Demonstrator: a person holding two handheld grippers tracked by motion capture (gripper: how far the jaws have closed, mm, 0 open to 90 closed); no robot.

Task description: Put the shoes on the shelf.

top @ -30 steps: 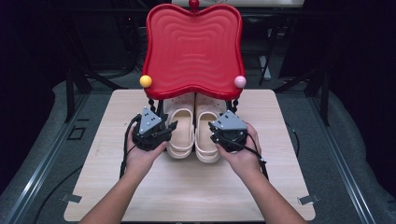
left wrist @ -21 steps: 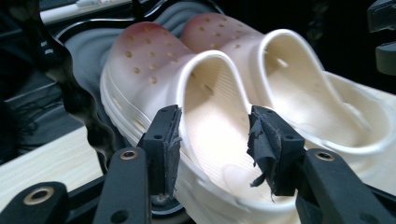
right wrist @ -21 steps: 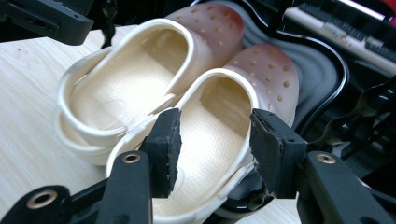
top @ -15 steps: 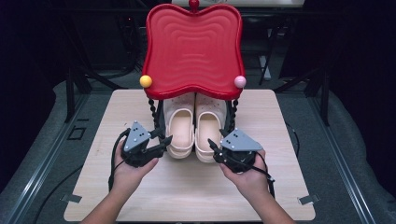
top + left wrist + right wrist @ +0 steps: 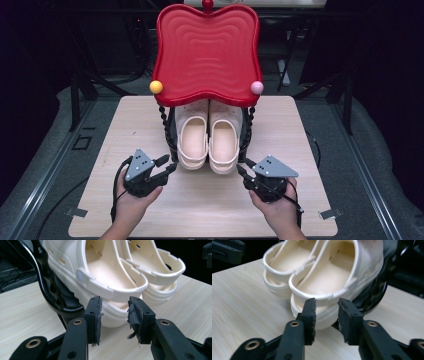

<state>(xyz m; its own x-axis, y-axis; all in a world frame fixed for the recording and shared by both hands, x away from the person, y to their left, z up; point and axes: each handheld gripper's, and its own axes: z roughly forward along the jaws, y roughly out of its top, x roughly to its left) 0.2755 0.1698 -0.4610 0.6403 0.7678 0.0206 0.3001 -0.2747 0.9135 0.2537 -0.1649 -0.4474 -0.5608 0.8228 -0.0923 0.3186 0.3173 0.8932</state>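
Both tools [image 5: 167, 165] [image 5: 243, 172] withdrawn from clogs [image 5: 207, 142], jaws closing, empty.

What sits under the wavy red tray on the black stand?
Under the wavy red tray, a pair of cream foam clogs lies side by side between the beaded black stand legs, heels outward. Their toes are covered by the tray.

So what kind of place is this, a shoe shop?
Probably a recording studio or lab, not a shop: a lone wooden table on grey floor, black stands and darkness around it, cream clogs under a red rack.
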